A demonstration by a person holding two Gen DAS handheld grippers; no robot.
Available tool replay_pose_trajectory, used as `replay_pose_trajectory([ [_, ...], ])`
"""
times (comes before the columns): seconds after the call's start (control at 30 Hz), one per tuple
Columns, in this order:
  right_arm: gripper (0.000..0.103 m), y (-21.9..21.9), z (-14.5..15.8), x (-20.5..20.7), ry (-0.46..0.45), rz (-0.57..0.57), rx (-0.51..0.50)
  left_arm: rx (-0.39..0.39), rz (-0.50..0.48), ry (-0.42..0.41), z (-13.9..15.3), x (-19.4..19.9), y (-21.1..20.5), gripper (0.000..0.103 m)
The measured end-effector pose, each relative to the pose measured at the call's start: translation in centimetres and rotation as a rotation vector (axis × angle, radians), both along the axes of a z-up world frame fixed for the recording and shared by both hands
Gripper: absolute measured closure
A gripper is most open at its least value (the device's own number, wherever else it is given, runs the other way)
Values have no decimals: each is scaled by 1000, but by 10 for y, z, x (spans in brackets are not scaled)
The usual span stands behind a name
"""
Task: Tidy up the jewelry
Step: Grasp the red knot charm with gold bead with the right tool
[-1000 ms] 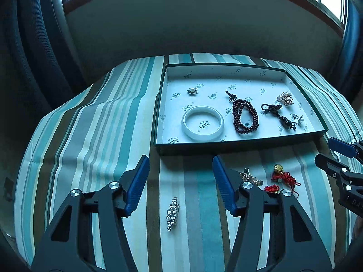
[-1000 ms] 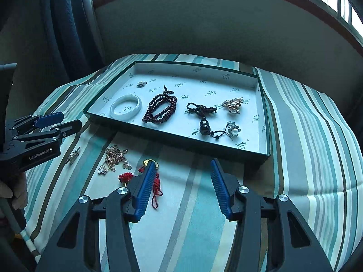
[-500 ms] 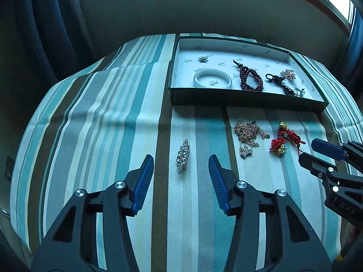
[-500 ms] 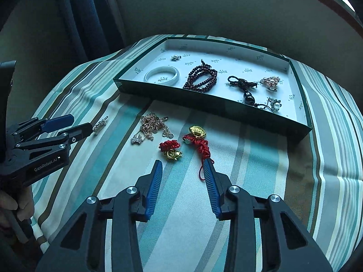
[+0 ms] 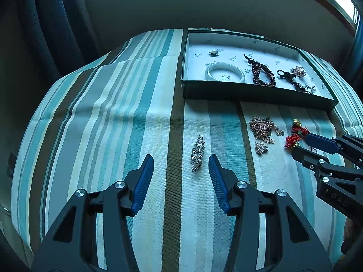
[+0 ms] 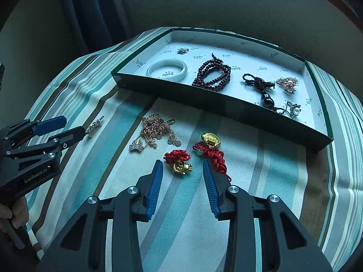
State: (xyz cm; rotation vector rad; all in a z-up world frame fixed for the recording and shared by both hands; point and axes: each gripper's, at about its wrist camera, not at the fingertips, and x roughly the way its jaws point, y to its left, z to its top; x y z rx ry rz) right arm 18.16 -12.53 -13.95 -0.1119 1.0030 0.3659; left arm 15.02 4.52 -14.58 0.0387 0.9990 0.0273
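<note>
A rhinestone brooch [image 5: 197, 153] lies on the striped cloth just ahead of my open, empty left gripper [image 5: 181, 158], nearer its right finger. A red-cord gold charm [image 6: 179, 162] lies between the tips of my open right gripper [image 6: 182, 163]. A second red-cord gold charm [image 6: 209, 142] and a rose-gold chain [image 6: 156, 129] lie just beyond. The green tray [image 6: 217, 106] holds a white bangle [image 6: 167, 70], a dark bead bracelet [image 6: 212, 76], a black knotted pendant [image 6: 261, 88] and small brooches.
The striped cloth [image 5: 102, 113] covers a rounded table that falls away at the left and near edges. A dark curtain [image 5: 56, 22] hangs at the back left. The left gripper shows at the left of the right wrist view [image 6: 68, 129].
Both grippers have moved down and closer to the cloth. The left one now frames the brooch; the right one now frames the near red-cord charm. Both stay open.
</note>
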Motion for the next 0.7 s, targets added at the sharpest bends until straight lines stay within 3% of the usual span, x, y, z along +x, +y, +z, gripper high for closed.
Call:
replay_pose_trajectory([
  [0.4,66,4,-4,6,-3,10,-18,2,-2,15,-5,3,-1,53],
  [0.47,69,5,-4,6,-11,12,-32,2,-2,17,-6,4,-1,53],
  [0.53,78,5,-4,6,-14,19,-35,2,-1,17,-6,4,-1,53],
  [0.7,82,3,-4,6,-12,15,-26,0,-1,18,-6,5,-1,53],
])
